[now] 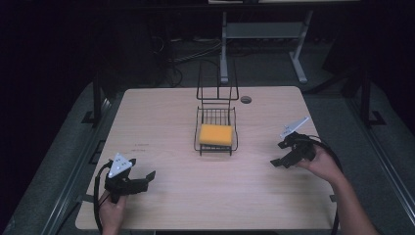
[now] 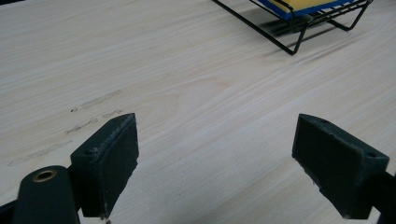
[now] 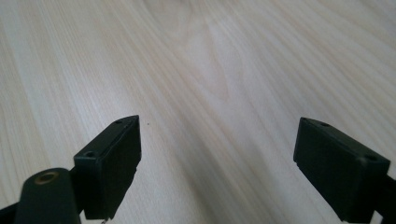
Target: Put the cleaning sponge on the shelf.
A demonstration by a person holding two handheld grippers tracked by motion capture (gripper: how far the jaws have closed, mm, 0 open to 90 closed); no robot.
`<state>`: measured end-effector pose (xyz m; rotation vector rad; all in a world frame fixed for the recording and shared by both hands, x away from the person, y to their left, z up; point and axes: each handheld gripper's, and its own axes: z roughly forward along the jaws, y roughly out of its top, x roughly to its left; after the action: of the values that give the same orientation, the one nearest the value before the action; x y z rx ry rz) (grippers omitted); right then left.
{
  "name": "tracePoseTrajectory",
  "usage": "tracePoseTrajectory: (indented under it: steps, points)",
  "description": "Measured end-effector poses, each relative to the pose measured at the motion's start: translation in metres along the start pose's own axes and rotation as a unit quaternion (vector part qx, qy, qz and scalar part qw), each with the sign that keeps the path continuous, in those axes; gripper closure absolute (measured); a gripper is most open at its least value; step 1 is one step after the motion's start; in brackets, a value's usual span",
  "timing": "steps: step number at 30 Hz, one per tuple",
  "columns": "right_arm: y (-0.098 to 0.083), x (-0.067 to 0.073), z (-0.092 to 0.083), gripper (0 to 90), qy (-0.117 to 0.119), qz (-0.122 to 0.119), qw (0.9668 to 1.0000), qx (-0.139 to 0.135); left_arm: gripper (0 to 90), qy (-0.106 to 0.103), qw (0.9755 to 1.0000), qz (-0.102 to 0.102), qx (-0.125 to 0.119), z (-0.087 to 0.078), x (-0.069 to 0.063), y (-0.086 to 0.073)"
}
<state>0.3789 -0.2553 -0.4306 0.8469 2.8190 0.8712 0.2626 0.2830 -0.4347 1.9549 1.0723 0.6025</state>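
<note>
A yellow sponge (image 1: 215, 134) with a blue underside lies in a black wire basket (image 1: 216, 149) at the table's middle; its corner (image 2: 308, 4) peeks in at the top of the left gripper view, resting in the basket (image 2: 292, 44). My left gripper (image 1: 147, 179) rests near the front left of the table, open, with bare wood between its pads (image 2: 112, 158). At the right side, a hand holds my right gripper (image 1: 279, 155) open just above the wood, and nothing sits between its pads (image 3: 114, 161).
The light wooden table (image 1: 161, 117) has a round cable hole (image 1: 246, 100) behind the basket. The basket's tall wire back (image 1: 217, 83) rises toward the far edge. Beyond the table are a dark floor, cables and a white desk frame (image 1: 264, 34).
</note>
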Motion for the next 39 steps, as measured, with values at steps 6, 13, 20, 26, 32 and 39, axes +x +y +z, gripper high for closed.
tracePoseTrajectory:
  steps: [6,13,20,26,32,39]
  points:
    - [-0.01,0.003,-0.002,14.8,-0.003,0.005,1.0,0.0,14.1,0.001,1.0,-0.001,-0.001,0.0,0.0,0.0]
    - [-0.019,0.006,-0.006,14.8,-0.005,0.009,0.9999,0.002,14.1,0.001,1.0,0.0,-0.001,0.0,0.0,0.0]
    - [-0.025,0.013,-0.009,14.7,-0.005,0.003,1.0,0.005,14.0,0.001,1.0,0.002,0.0,0.0,0.0,0.0]
    - [-0.035,0.021,-0.008,14.8,-0.005,0.0,0.9999,0.01,14.0,0.001,1.0,0.002,0.0,0.0,0.0,0.0]
    - [-0.04,0.025,-0.009,14.7,-0.007,-0.001,0.9999,0.012,14.1,0.001,1.0,0.003,0.002,0.0,0.0,0.0]
    - [-0.049,0.03,-0.009,14.8,-0.009,-0.001,0.9999,0.011,14.1,0.002,1.0,0.002,0.001,0.0,0.0,0.0]
